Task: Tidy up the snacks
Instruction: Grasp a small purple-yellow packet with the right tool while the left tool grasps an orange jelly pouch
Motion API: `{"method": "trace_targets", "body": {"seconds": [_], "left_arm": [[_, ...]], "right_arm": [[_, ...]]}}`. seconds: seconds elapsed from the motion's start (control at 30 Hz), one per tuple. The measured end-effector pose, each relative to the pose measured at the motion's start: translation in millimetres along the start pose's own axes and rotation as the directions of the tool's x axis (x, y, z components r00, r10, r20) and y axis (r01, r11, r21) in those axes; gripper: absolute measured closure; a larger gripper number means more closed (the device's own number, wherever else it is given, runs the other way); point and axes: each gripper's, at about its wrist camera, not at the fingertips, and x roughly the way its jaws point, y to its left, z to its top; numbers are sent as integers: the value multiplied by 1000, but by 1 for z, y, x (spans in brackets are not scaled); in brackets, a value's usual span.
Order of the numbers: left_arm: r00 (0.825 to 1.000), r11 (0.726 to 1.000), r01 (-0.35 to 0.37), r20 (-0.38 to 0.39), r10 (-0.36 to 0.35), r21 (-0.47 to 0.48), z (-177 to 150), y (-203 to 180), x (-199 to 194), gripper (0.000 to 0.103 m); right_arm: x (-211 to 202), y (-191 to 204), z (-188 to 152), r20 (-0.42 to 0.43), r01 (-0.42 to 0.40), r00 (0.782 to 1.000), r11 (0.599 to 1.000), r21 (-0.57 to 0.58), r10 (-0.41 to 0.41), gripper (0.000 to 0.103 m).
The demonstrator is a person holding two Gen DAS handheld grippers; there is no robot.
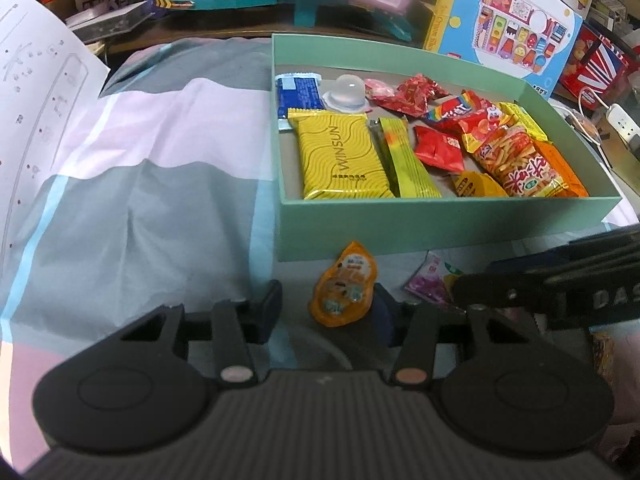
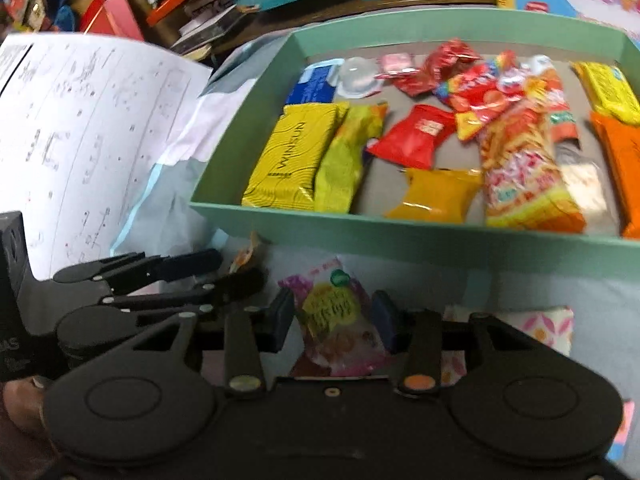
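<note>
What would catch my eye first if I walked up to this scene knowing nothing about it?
Probably the shallow mint-green cardboard box on the striped bedsheet, packed with bright yellow, red and orange snack packets. In front of it, the left gripper brackets a small orange pouch, and the right gripper brackets a pink and yellow snack packet.

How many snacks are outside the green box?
2 for sure: an orange pouch at the left gripper, a pink packet at the right gripper. A flowery packet beside it may be another.
</note>
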Motion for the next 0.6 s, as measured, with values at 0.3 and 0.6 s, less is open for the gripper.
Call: {"method": "trace_targets", "body": {"seconds": [0.3, 0.6], "left_arm": [[1000, 999, -22, -7, 22, 27, 2, 1, 1, 55], [1000, 998, -30, -4, 30, 62, 2, -15, 2, 75]], "right_arm": [[16, 29, -19, 29, 97, 995, 968, -233, -93, 54], [-5, 14, -23, 64, 103, 993, 986, -132, -95, 85]]}}
